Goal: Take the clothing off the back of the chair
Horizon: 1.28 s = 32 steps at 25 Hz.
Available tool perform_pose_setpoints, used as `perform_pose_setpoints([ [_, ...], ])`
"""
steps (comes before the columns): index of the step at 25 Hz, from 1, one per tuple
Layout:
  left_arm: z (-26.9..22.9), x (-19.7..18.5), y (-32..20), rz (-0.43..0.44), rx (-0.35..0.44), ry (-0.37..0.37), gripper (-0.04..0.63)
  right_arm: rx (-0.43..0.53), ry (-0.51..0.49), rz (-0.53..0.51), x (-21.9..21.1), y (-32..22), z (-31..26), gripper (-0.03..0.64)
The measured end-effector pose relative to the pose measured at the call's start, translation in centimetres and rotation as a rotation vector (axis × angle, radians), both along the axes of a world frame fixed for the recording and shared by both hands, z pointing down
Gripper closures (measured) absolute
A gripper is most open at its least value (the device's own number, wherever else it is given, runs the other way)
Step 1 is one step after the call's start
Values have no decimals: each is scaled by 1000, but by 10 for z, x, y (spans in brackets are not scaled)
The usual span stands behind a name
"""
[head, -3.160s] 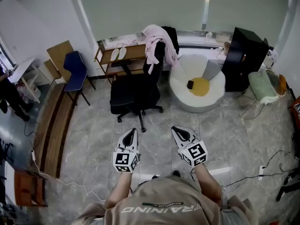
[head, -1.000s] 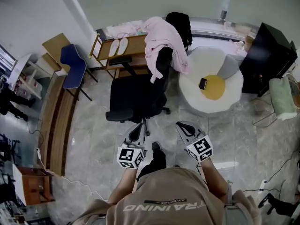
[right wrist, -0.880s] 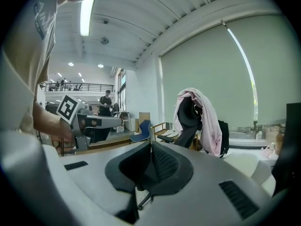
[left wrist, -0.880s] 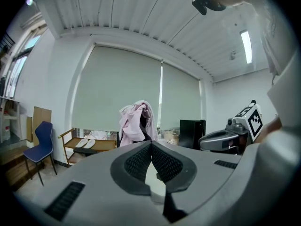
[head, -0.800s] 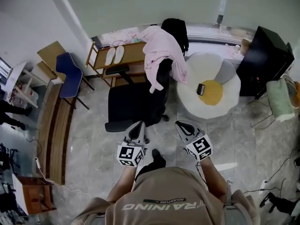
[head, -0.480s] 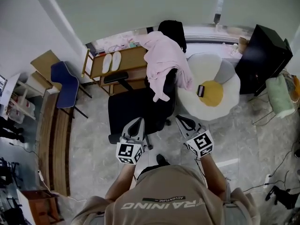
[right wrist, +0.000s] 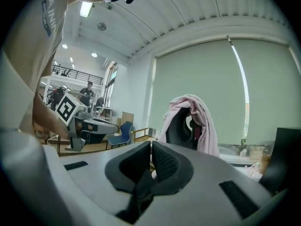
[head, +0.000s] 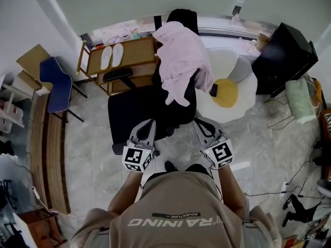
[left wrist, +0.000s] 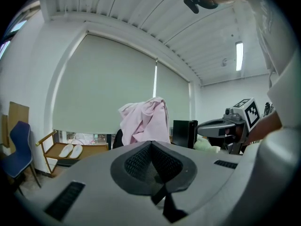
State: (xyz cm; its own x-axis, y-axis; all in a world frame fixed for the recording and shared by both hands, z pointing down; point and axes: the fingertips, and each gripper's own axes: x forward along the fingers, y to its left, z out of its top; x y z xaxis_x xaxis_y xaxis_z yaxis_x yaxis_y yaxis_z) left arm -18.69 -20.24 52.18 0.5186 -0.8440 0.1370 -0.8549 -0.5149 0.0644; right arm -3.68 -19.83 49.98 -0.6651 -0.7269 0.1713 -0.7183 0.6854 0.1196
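A pink garment (head: 181, 61) hangs over the back of a black office chair (head: 135, 112), which faces left in the head view. It also shows ahead in the left gripper view as the pink garment (left wrist: 146, 120), and in the right gripper view as the pink garment (right wrist: 203, 117) over the chair back (right wrist: 181, 126). My left gripper (head: 147, 124) is above the near edge of the seat, shut and empty. My right gripper (head: 199, 122) is held just right of the chair base, shut and empty. Both are short of the garment and apart from it.
A wooden shelf (head: 135, 48) with white slippers (head: 110, 56) stands behind the chair. A white egg-shaped cushion (head: 243, 92) with a phone (head: 213, 90) lies right of it, then a black cabinet (head: 282, 58). A blue chair (head: 54, 84) and a bench (head: 46, 149) stand left.
The person has walked up to the chair, which now fills more of the head view. Both grippers have come forward with the person and stay shut.
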Motion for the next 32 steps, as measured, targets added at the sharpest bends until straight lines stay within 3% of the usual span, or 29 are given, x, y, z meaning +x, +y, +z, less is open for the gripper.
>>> perform_pose_setpoints([
  [14,3,-2,-8,-22,9,60,583,11,27,12,3,-17,-12,581],
  [22,-7,-9,-33,-85,20,29,583,81,-2,-29,-2,-59,-33,581],
  [32,-22,0,-100,-146,55,-43,583,142,-41,-18,28,-130,-54,581],
])
